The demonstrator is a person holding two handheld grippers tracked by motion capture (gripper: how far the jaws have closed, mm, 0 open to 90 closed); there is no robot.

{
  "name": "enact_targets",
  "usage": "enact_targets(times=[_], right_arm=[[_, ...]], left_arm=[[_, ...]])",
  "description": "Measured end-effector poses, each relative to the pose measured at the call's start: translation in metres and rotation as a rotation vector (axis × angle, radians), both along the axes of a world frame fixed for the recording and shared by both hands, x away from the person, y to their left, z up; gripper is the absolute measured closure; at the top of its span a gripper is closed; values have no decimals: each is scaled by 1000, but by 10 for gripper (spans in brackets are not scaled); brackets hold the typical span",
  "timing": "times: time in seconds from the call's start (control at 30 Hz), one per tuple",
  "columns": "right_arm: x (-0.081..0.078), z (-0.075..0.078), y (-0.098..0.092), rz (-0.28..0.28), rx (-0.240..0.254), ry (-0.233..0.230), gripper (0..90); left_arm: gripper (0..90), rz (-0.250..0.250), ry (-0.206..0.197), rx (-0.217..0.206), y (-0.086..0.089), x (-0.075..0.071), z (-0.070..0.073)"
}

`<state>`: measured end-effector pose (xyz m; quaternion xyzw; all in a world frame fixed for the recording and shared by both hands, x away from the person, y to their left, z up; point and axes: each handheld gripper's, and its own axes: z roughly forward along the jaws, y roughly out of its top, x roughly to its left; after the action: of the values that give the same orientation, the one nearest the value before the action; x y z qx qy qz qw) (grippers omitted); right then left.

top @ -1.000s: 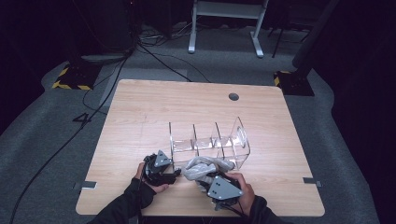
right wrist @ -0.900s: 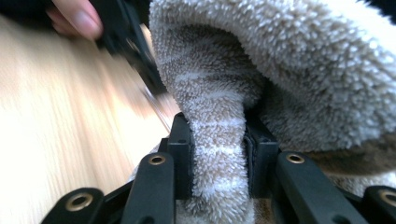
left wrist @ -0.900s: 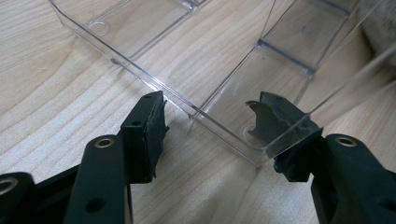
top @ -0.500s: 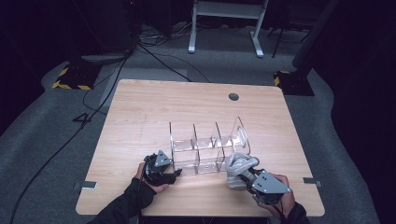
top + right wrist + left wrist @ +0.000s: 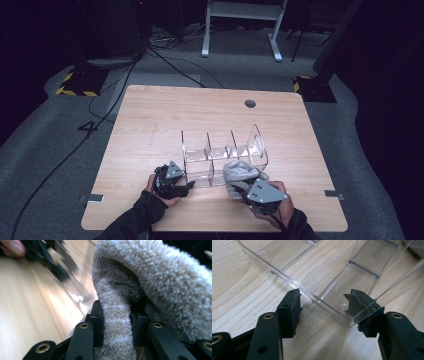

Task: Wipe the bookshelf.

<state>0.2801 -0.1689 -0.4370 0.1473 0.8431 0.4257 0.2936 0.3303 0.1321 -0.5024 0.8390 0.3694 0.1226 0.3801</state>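
Right gripper [image 5: 116,322] clamps a fuzzy grey sock [image 5: 150,285]; left gripper [image 5: 323,308] straddles, unclosed, the clear organizer's [image 5: 220,155] corner.

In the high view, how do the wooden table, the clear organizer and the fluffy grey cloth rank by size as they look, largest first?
1. Wooden table, clearly the largest.
2. Clear organizer, with several compartments.
3. Fluffy grey cloth, smallest; it is bunched in the right gripper, so spread out it may be bigger.

One clear organizer [image 5: 220,157], one fuzzy grey cloth [image 5: 239,174], two grippers.
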Motion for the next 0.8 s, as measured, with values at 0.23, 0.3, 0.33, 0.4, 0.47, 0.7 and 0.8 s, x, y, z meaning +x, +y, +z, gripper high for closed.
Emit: enact_targets(times=[0.23, 0.3, 0.33, 0.4, 0.47, 0.7, 0.8], right_arm=[[-2, -2, 49, 90, -8, -12, 695], [-3, -3, 63, 114, -11, -17, 693], [-3, -3, 63, 114, -11, -17, 693], [-3, -4, 77, 130, -18, -20, 693], [-3, -5, 85, 134, -10, -16, 693], [-8, -4, 62, 86, -18, -10, 691], [-9, -3, 35, 33, -15, 0, 688]], left_arm=[[451, 5, 8, -7, -1, 1, 0], [457, 5, 8, -7, -1, 1, 0], [457, 8, 8, -15, -2, 1, 0], [465, 3, 10, -11, -1, 1, 0], [477, 1, 9, -13, -1, 2, 0], [479, 2, 13, -20, -1, 2, 0], [479, 3, 17, -23, -1, 2, 0]])
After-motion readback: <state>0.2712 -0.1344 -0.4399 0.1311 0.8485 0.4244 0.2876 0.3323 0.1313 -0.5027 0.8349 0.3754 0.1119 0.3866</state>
